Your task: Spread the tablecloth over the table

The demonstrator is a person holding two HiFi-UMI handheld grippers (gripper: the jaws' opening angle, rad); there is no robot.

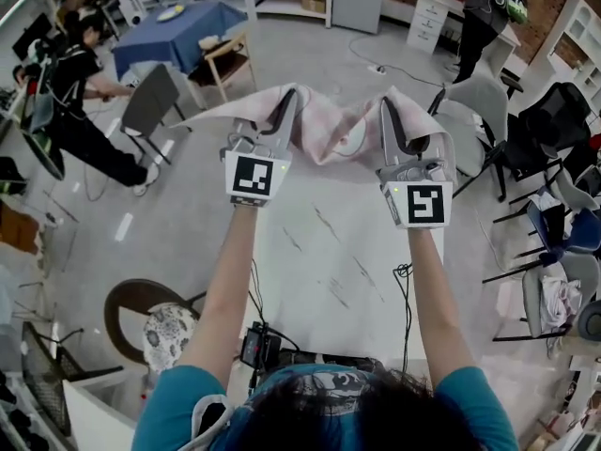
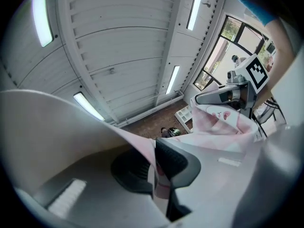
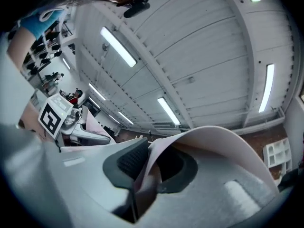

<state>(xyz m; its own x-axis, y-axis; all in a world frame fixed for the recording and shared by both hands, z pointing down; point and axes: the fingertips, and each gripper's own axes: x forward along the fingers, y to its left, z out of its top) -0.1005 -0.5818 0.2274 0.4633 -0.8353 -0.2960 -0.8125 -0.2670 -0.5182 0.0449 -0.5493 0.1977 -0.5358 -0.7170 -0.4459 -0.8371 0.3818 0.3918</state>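
Observation:
A pale pink and white tablecloth (image 1: 333, 130) hangs bunched in the air between my two grippers, above the far end of the white table (image 1: 324, 271). My left gripper (image 1: 286, 101) is shut on the cloth's left part; in the left gripper view the fabric (image 2: 154, 167) is pinched between the dark pads. My right gripper (image 1: 390, 111) is shut on the right part, and in the right gripper view the cloth (image 3: 147, 167) runs between its jaws. Both grippers point upward and away. The bare tabletop shows below them.
A cable (image 1: 404, 285) hangs along the table's right edge. Grey chairs (image 1: 479, 111) stand at the right, a dark chair (image 1: 150, 101) and a blue-covered table (image 1: 174, 31) at the back left. A person (image 1: 80, 101) walks at the left; another (image 1: 484, 12) stands at the back right.

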